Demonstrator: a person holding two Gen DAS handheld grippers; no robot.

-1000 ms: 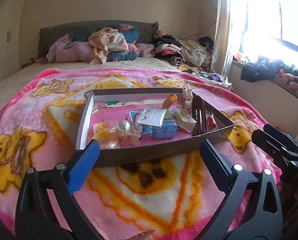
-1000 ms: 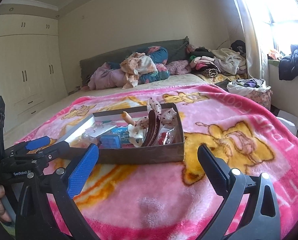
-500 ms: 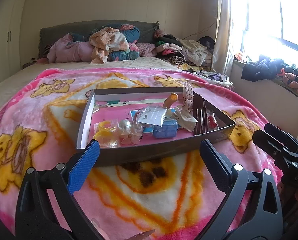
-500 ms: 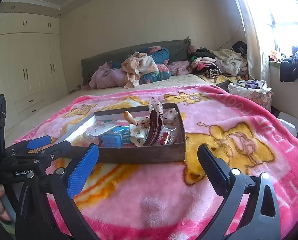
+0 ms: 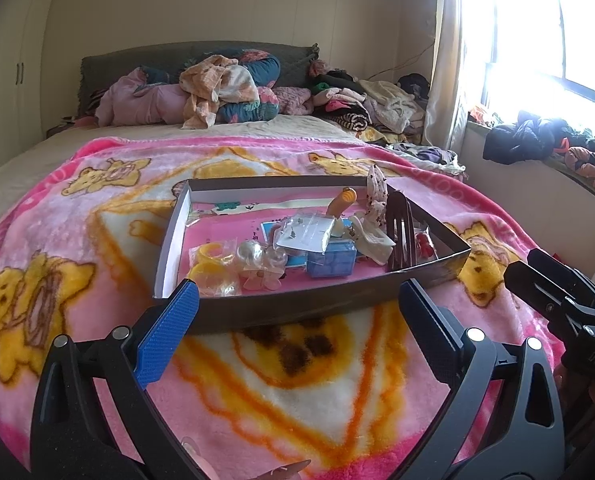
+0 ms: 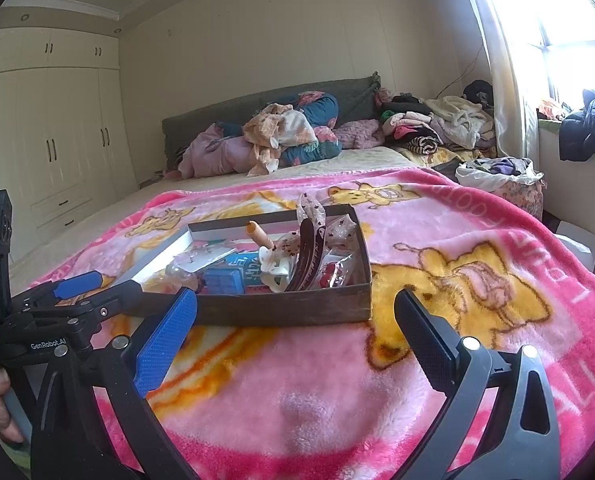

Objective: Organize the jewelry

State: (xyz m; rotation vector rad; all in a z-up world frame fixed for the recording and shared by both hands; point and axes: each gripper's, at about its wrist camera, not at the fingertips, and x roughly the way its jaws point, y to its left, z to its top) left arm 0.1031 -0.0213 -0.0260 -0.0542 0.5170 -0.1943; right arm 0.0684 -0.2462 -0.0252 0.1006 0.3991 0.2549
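Hovering hand-held grippers (image 5: 297, 304) before tray (image 5: 297, 312)

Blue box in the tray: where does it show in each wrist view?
Left wrist: blue box sits centre frame, near the tray's front wall.
Right wrist: blue box sits left of centre.
Shared landmark: the brown hair clip, to its right.

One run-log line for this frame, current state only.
left hand-held gripper: open, empty | right hand-held gripper: open, empty | shallow brown cardboard box: on pink blanket, full of trinkets | nothing grasped
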